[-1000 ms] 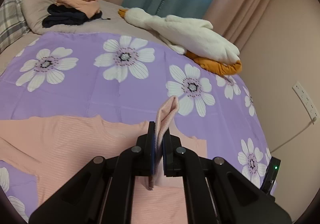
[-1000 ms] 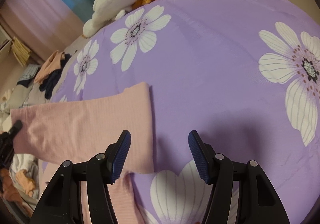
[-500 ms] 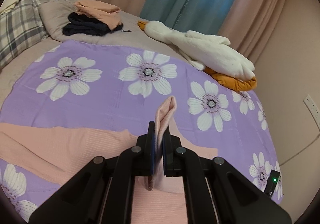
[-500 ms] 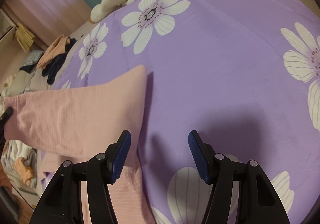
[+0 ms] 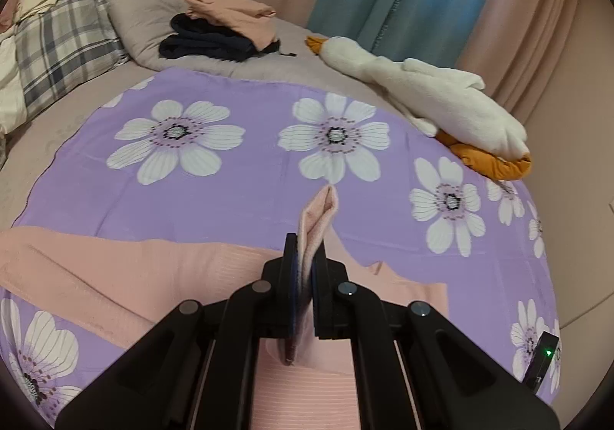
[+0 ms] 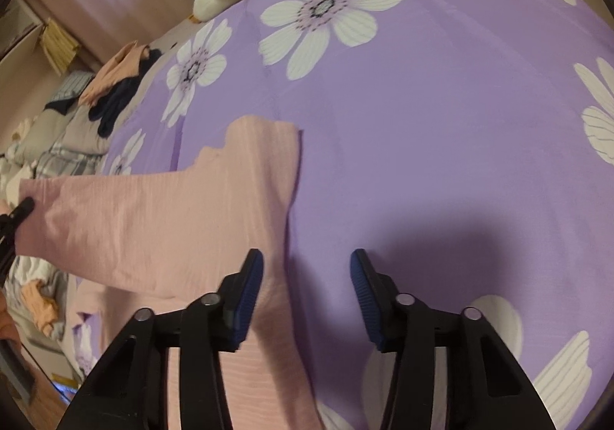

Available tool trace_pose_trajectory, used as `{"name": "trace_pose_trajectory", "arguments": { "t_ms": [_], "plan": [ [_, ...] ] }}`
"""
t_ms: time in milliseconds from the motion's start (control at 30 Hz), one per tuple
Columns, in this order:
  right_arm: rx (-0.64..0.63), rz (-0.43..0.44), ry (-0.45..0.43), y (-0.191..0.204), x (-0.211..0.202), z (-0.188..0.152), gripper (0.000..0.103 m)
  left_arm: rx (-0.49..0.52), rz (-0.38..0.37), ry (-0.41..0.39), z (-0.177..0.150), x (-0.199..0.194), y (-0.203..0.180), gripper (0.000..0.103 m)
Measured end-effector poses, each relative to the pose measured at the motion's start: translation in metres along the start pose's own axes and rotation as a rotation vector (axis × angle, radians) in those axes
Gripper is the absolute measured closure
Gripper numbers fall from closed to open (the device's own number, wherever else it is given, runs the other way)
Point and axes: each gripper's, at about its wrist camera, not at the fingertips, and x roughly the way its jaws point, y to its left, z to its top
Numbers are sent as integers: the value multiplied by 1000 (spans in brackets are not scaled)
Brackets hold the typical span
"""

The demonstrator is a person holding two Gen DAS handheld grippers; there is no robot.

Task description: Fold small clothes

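My left gripper [image 5: 305, 269] has its 2 fingers [image 5: 290, 276] pressed nearly together, pinching a fold of the pink garment [image 5: 318, 213] between the blue pads, and it is raised so the cloth stands up out of the jaws. My right gripper [image 6: 306, 295] hangs with its 2 fingers [image 6: 247, 292] spread wide apart, nothing between them. The left finger sits over the edge of the pink cloth and the right finger is over the purple sheet [image 6: 441, 146].
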Motion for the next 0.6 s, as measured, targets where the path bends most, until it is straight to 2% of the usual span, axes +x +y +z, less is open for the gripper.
{"name": "trace_pose_trajectory", "arguments": {
  "t_ms": [233, 600],
  "plan": [
    [-35, -9, 30, 11, 15, -2, 74, -33, 42, 4, -1, 1, 22, 98],
    [-47, -26, 44, 13, 19, -4, 75, -69, 99, 60, -14, 23, 57, 98]
  ]
}}
